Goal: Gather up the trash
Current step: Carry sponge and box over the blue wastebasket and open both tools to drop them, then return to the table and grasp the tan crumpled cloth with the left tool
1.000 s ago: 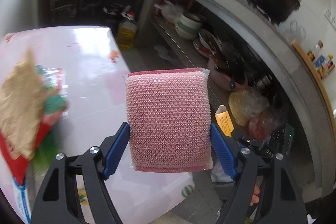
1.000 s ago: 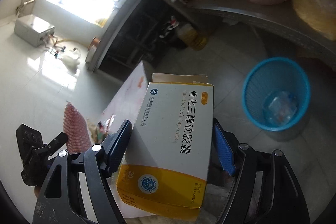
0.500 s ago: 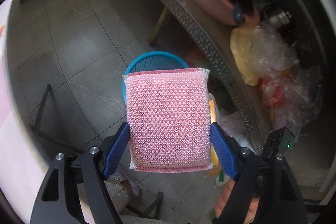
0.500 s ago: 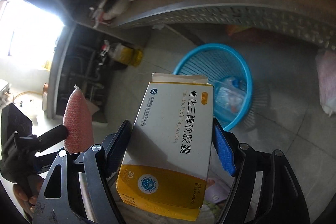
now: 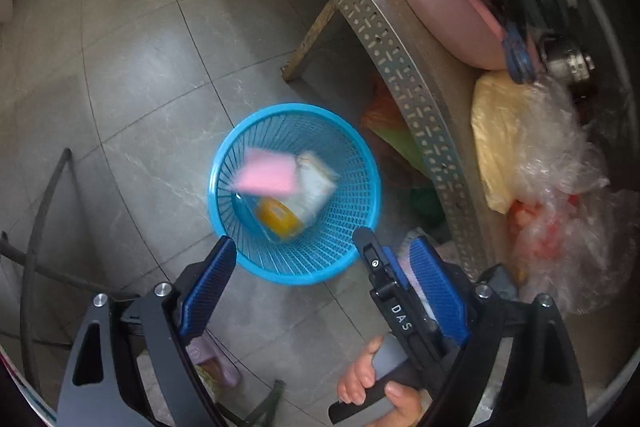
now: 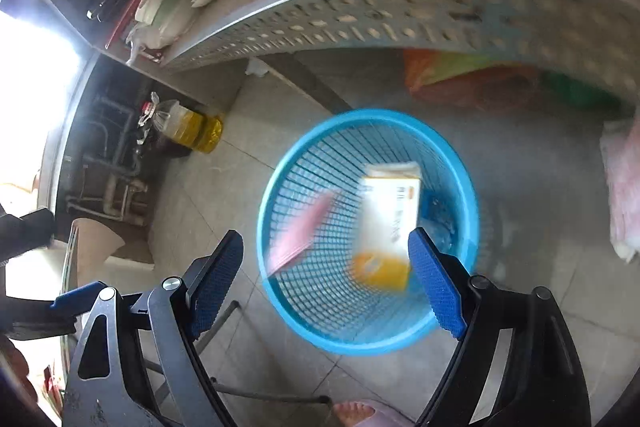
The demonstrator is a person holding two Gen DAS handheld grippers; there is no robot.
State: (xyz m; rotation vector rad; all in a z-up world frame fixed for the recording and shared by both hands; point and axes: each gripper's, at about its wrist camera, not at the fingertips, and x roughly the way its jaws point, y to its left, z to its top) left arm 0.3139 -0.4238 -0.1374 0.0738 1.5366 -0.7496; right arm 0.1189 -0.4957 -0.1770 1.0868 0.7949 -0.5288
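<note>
Both grippers, left (image 5: 320, 275) and right (image 6: 326, 277), have just spread their fingers; a pink scouring sponge (image 5: 266, 177) and white-and-yellow medicine box (image 6: 390, 223) tumble, blurred, inside the round blue plastic wastebasket (image 5: 360, 155).

Blue plastic lattice wastebasket (image 5: 362, 211), round, upright on the grey tiled floor beside the perforated metal shelf edge, open at the top. Pink scouring sponge (image 5: 266, 177), rectangular, motion-blurred and tilted, inside the basket's mouth toward its left wall, partly overlapping the box in the left wrist view. White-and-yellow medicine box (image 6: 390, 223), printed face showing, yellow end lowermost, blurred, inside the basket to the sponge's right; clear wrapping lies at the basket's bottom.
</note>
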